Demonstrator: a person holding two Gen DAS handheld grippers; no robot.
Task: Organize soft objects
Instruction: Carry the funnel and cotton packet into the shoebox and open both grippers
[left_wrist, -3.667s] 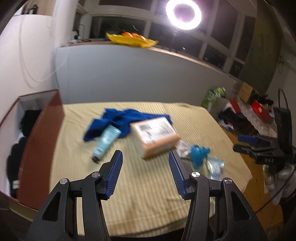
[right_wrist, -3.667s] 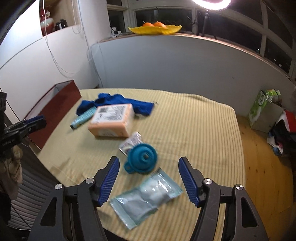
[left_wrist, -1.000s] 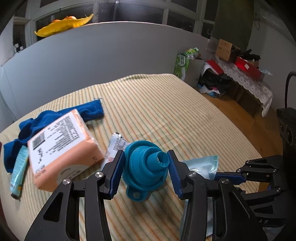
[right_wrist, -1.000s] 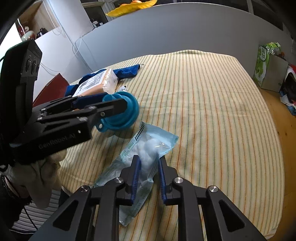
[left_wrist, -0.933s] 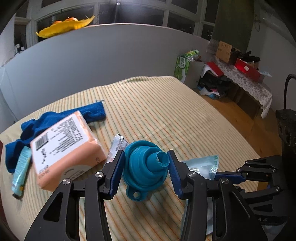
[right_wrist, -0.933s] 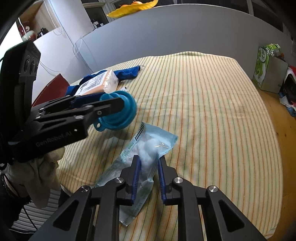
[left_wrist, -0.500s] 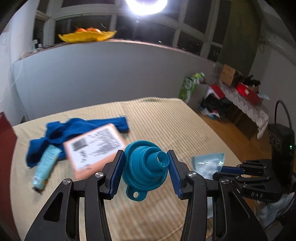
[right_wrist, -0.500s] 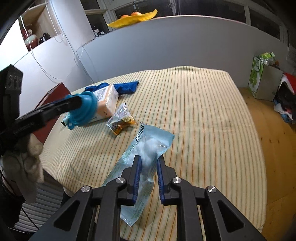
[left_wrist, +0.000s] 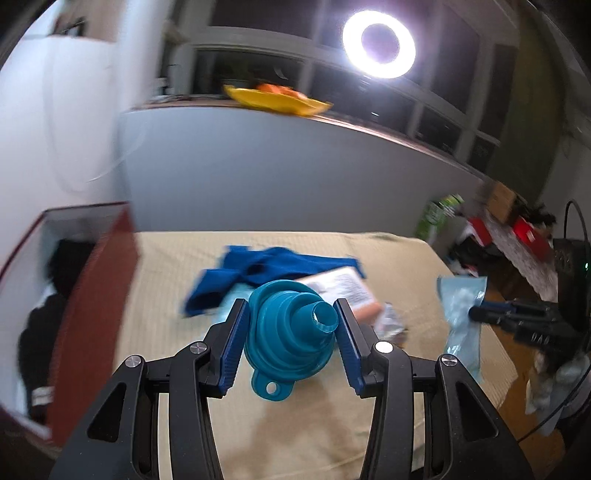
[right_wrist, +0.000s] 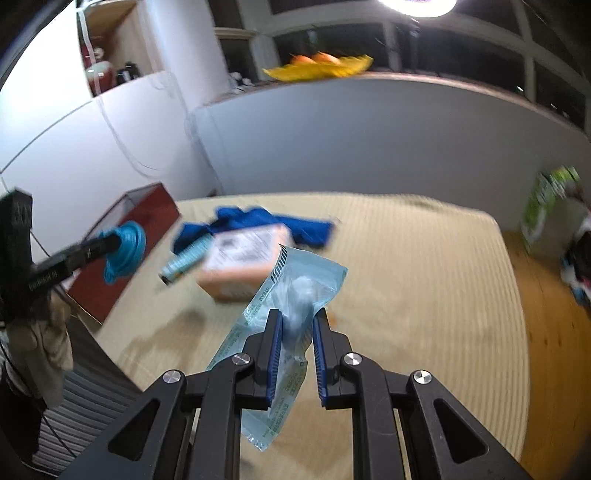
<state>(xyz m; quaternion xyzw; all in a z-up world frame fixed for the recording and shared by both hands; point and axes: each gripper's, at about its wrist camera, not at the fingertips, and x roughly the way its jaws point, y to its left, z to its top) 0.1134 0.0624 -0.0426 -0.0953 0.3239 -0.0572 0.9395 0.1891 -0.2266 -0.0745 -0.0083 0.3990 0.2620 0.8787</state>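
Two claws show in each view, one up close and the other off to a side.

From the left wrist, the left gripper (left_wrist: 291, 325) points down over the bed (left_wrist: 317, 417), its blue pads pinching one teal funnel (left_wrist: 291, 339) by the sides, narrow spout toward the camera and hanging tab at the bottom, lifted clear of the cover. Only this view looks into the red-sided box (left_wrist: 92, 302) off the bed's left edge, with dark items inside. Behind the funnel lie one blue cloth (left_wrist: 273, 269) and one blurred orange packet (left_wrist: 340, 288), toward the far edge. At the right edge, the right gripper (left_wrist: 476, 314) holds a pale blue pouch (left_wrist: 461, 321) hanging upright.

From the right wrist, the right gripper (right_wrist: 297, 332) tilts down, pads pressed on the one pale blue pouch (right_wrist: 295, 291) of white wadding, lifted off the cover. Only this view shows one small tube (right_wrist: 184, 264) beside the cloth (right_wrist: 255, 221) and the packet (right_wrist: 243, 258), all near the far left corner. The left gripper (right_wrist: 122, 243) with the funnel (right_wrist: 125, 251) reaches in from the left, over the bed's left edge and in front of the box (right_wrist: 147, 221).
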